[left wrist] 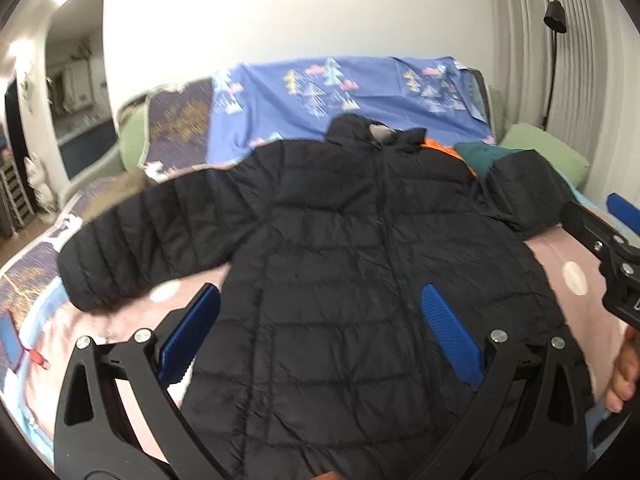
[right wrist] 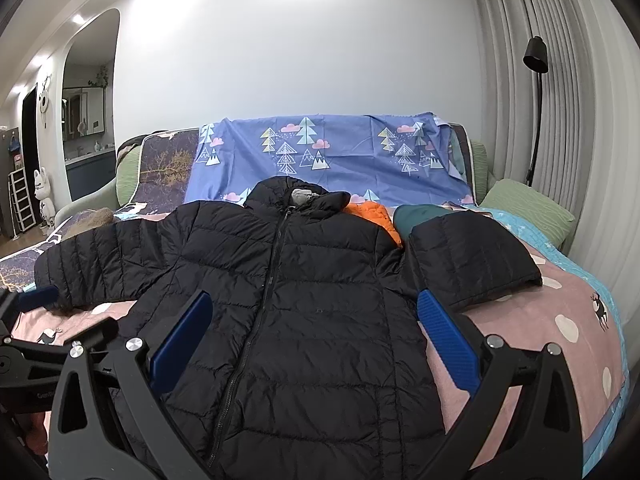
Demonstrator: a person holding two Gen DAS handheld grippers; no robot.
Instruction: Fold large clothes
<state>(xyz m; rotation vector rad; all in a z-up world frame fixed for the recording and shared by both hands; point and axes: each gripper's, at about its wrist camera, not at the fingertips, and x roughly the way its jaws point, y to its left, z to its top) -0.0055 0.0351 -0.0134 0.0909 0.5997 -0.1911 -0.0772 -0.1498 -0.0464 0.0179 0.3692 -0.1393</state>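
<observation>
A black quilted puffer jacket (left wrist: 360,260) lies flat, front up and zipped, on the bed; it also shows in the right wrist view (right wrist: 304,292). Its left sleeve (right wrist: 104,268) stretches out to the left. Its right sleeve (right wrist: 472,256) is bent back on itself at the right. My left gripper (left wrist: 320,312) is open and empty above the jacket's lower body. My right gripper (right wrist: 316,320) is open and empty above the jacket's lower body; part of it shows at the right edge of the left wrist view (left wrist: 612,256).
A pink spotted bedcover (right wrist: 560,320) lies under the jacket. An orange garment (right wrist: 372,216) and a dark green one (right wrist: 420,216) lie behind the jacket's right shoulder. A blue tree-print sheet (right wrist: 340,152) hangs over the sofa back. A green cushion (right wrist: 528,204) and floor lamp (right wrist: 536,92) are at right.
</observation>
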